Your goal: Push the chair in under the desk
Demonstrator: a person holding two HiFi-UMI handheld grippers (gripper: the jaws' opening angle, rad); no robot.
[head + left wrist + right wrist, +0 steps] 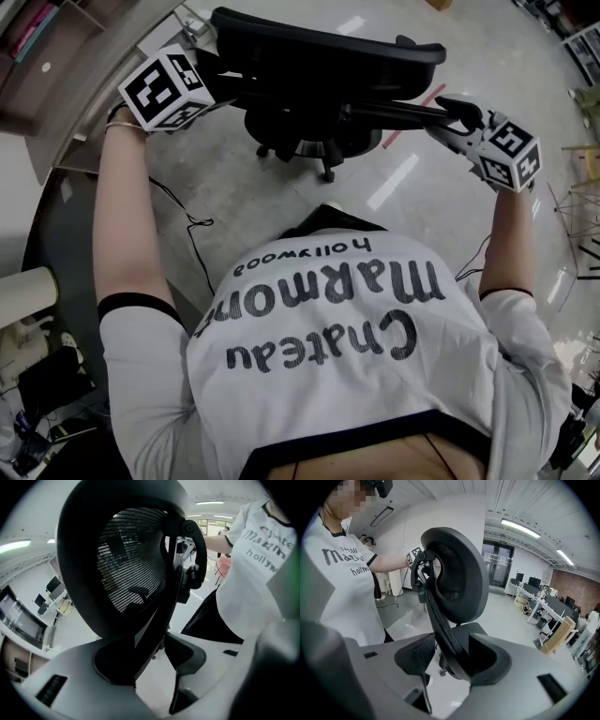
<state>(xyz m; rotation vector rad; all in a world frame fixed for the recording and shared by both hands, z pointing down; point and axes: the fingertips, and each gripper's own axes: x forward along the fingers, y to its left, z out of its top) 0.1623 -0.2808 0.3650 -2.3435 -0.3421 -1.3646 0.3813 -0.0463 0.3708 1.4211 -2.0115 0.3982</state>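
Observation:
A black office chair (319,56) with a mesh back stands in front of me, its castor base (309,145) on the pale floor. The left gripper (220,89) sits at the left side of the chair's back and the right gripper (459,112) at the right side. In the left gripper view the chair's back frame (154,616) runs between the jaws of the left gripper (154,667); it rests against one pad, with a gap to the other. In the right gripper view the frame (445,630) lies against one pad of the right gripper (452,660), the other stands apart. Both are open.
A pale curved desk edge (103,84) runs along the upper left, beyond the chair. A dark cable (192,225) trails on the floor at the left, and a red tape line (422,101) lies at the right. Distant desks with monitors (543,597) fill the room.

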